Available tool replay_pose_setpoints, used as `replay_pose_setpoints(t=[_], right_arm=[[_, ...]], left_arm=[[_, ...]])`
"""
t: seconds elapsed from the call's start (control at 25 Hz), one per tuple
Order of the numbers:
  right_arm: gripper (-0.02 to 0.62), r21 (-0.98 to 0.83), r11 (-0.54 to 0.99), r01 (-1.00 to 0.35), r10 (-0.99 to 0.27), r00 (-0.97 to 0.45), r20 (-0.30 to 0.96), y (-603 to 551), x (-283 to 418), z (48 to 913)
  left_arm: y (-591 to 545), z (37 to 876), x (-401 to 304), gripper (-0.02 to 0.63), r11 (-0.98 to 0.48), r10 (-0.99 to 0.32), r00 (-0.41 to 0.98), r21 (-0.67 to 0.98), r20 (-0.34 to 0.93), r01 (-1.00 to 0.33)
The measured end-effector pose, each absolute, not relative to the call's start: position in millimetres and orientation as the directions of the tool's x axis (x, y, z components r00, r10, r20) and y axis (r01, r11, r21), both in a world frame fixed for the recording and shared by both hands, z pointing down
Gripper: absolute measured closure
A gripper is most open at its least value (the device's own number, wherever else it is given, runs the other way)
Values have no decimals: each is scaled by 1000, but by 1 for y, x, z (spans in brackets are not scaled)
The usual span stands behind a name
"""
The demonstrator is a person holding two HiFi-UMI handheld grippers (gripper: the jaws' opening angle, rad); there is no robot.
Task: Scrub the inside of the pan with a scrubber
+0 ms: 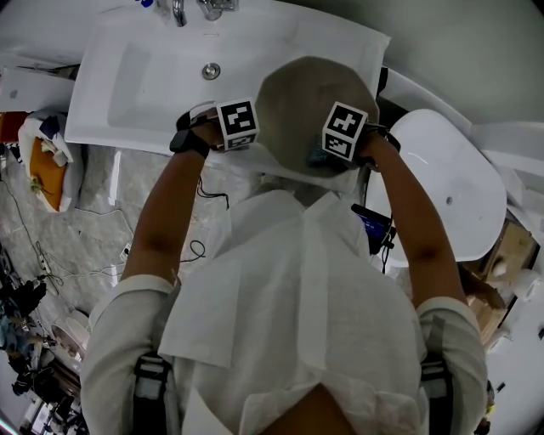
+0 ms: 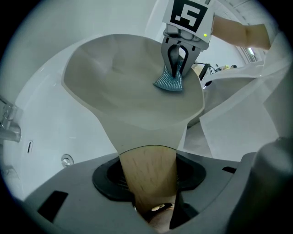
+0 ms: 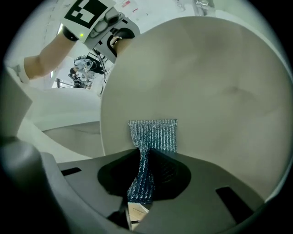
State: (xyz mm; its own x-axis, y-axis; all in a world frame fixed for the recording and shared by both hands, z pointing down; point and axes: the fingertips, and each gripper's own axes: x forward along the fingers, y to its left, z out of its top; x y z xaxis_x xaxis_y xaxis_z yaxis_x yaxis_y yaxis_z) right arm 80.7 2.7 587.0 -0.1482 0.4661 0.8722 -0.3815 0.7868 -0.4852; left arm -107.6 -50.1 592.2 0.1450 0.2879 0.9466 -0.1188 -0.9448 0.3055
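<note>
A beige pan [image 1: 306, 102] is held tilted over the near right corner of the sink. My left gripper [image 2: 149, 176] is shut on its wooden handle [image 2: 149, 169], and the pan's inside [image 2: 123, 87] opens out ahead of the jaws. My right gripper [image 3: 144, 178] is shut on a teal mesh scrubber [image 3: 153, 135]. The scrubber's free end lies flat against the pan's inner wall [image 3: 206, 91], near the rim. From the left gripper view, the right gripper [image 2: 176, 64] reaches over the far rim with the scrubber [image 2: 168, 81] on the inside. In the head view both marker cubes flank the pan, the left gripper [image 1: 236, 126] and the right gripper [image 1: 344, 132].
A white sink [image 1: 144, 76] with a drain [image 1: 211, 70] and a tap [image 1: 178, 13] lies beyond the pan. A white oval lid [image 1: 450, 187] stands to the right. Cables [image 1: 102, 272] and an orange item [image 1: 47, 170] lie on the floor at left.
</note>
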Motion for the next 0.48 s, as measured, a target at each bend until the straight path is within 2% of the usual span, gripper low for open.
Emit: replay_pose_setpoints(t=[0.12, 0.28, 0.48], right_arm=[[541, -545, 756, -363, 510, -194, 838, 8, 73, 584], [541, -661, 678, -321, 545, -383, 746, 15, 28, 580], [541, -670, 652, -355, 390, -601, 698, -21, -33, 584]], left_arm=[[-52, 591, -107, 374, -945, 286, 141, 304, 948, -123], [-53, 592, -106, 374, -947, 282, 138, 299, 950, -122], [-53, 594, -106, 374, -949, 281, 120, 294, 952, -115]])
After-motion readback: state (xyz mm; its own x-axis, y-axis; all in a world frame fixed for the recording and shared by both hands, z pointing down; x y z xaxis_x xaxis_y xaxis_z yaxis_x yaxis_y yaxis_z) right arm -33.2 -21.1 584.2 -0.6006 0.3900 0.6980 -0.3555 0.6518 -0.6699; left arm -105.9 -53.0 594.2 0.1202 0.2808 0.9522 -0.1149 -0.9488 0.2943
